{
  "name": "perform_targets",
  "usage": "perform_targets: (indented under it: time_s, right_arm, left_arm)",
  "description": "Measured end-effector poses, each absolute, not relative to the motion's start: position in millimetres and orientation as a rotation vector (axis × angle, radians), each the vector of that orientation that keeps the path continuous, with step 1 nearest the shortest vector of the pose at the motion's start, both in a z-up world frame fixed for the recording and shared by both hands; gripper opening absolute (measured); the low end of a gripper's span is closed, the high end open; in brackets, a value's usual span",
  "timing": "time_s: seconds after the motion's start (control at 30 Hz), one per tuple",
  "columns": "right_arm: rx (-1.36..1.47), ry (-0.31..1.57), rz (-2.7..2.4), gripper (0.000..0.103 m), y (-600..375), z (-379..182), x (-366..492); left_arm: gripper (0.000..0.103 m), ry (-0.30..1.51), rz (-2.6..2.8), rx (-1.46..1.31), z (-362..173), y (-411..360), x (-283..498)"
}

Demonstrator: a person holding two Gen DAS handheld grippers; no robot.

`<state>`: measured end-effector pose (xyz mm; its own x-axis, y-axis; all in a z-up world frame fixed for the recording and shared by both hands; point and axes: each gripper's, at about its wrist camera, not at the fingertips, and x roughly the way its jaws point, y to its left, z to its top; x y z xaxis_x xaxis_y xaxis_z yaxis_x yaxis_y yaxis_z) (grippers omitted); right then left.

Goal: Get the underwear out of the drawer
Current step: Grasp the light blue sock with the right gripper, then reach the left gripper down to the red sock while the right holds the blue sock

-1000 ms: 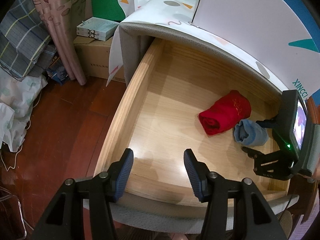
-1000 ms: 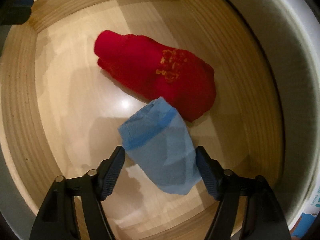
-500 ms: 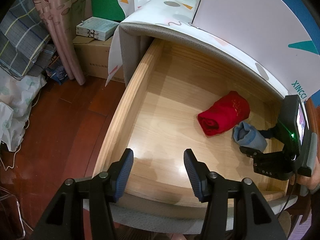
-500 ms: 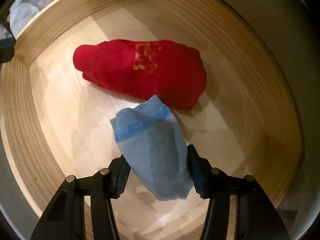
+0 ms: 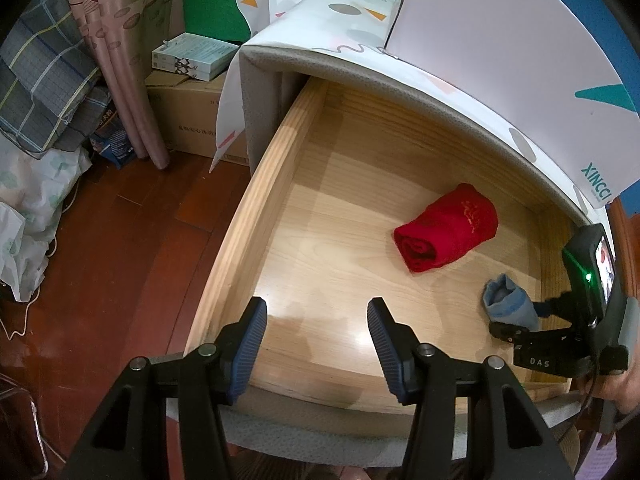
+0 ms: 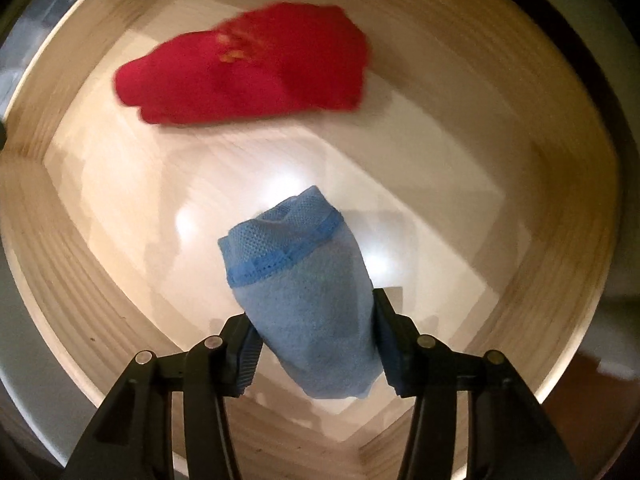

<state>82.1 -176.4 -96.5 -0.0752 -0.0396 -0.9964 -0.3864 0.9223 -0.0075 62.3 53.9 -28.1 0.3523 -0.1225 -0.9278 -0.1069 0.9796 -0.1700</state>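
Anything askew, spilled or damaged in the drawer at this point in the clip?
Nothing stands out. The wooden drawer is pulled open and looks intact. The red roll lies alone on its floor, and the blue roll sits between the right gripper fingers, whose jaws are closing on it. The left gripper is empty.

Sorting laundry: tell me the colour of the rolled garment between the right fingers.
Light blue; right wrist view.

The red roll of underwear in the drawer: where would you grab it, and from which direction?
Grip the red roll across its middle, coming straight down from above. It lies flat on the drawer floor with open wood on both long sides, so fingers can likely straddle its short width. The right gripper, its jaws closing on the blue roll, holds that one the same way.
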Motion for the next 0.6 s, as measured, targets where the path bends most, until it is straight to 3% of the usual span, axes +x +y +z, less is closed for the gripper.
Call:
perform_targets:
  time_s: [0.6]
  right_arm:
    - [-0.016, 1.773, -0.061, 0.046, -237.1, -112.4, 49.6]
  left_arm:
    - [0.054, 1.223, -0.044, -0.127, -30.0, 35.3, 65.8]
